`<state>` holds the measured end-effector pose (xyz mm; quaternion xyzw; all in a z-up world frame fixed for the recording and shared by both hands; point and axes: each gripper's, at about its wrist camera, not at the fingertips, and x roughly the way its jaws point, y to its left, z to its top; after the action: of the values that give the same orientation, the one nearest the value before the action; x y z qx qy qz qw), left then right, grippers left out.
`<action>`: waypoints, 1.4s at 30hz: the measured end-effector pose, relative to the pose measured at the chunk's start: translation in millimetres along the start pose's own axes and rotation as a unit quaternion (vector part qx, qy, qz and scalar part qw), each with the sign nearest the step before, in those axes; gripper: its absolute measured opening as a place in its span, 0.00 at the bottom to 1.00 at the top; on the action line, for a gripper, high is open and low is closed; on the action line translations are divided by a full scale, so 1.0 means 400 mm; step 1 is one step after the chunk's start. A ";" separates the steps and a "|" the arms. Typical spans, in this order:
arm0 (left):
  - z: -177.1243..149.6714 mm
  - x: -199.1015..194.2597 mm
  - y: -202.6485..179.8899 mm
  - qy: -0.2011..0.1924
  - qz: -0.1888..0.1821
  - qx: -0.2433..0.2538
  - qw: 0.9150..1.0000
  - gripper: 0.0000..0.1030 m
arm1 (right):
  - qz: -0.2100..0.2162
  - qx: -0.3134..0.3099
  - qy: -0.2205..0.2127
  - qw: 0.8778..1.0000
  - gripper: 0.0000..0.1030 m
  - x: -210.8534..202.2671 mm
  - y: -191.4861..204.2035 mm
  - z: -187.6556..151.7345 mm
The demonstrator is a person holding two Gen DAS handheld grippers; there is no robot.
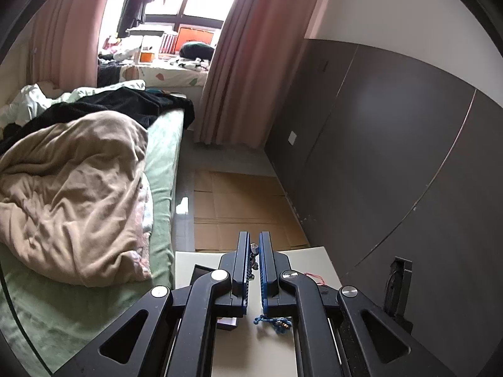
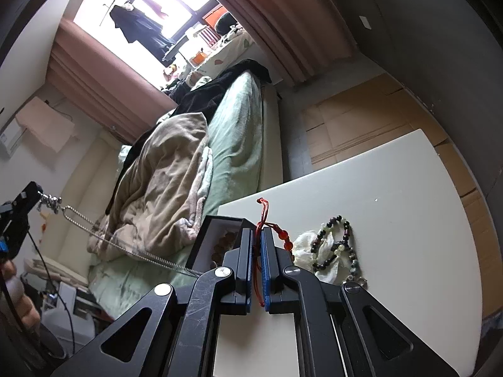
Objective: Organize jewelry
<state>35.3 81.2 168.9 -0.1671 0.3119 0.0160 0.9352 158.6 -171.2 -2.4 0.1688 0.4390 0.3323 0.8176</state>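
Left gripper (image 1: 254,251): jaws nearly closed on the charm end of a silver chain (image 2: 125,245), raised well above the desk (image 2: 393,220); the chain trails taut toward a point behind the right gripper's left finger, far end hidden. Right gripper (image 2: 257,242): jaws closed on the cord of a red string bracelet (image 2: 283,238), whose beads hang just right of the fingers. Black box (image 2: 217,238): open, just ahead-left of the right gripper, brown beads already inside. Beaded bracelets (image 2: 336,248): dark and green, loose on a white cloth to the right of the right gripper, unsorted. Blue cord piece (image 1: 273,322): on the desk beneath the left gripper, unsorted. Judgement: task partly done; one item boxed, two in hand, several left on the desk
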 end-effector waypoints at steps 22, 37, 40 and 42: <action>-0.219 0.288 0.117 0.084 -0.021 -0.074 0.993 0.05 | 0.025 -0.015 0.001 1.000 0.07 0.053 0.059 -0.013; -0.270 0.323 0.260 0.063 -0.047 -0.164 0.983 0.81 | 0.063 -0.028 0.008 0.998 0.07 0.169 0.143 -0.025; -0.259 0.313 0.293 0.052 -0.032 -0.171 0.983 0.81 | 0.065 -0.038 0.022 0.997 0.07 0.219 0.173 -0.039; -0.255 0.312 0.317 0.048 -0.018 -0.175 0.983 0.81 | 0.062 -0.042 0.033 0.997 0.07 0.252 0.187 -0.048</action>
<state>59.6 158.8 -19.4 -0.3341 0.3455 0.0459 0.8757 153.0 -47.9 -31.7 0.1503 0.4399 0.4062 0.7867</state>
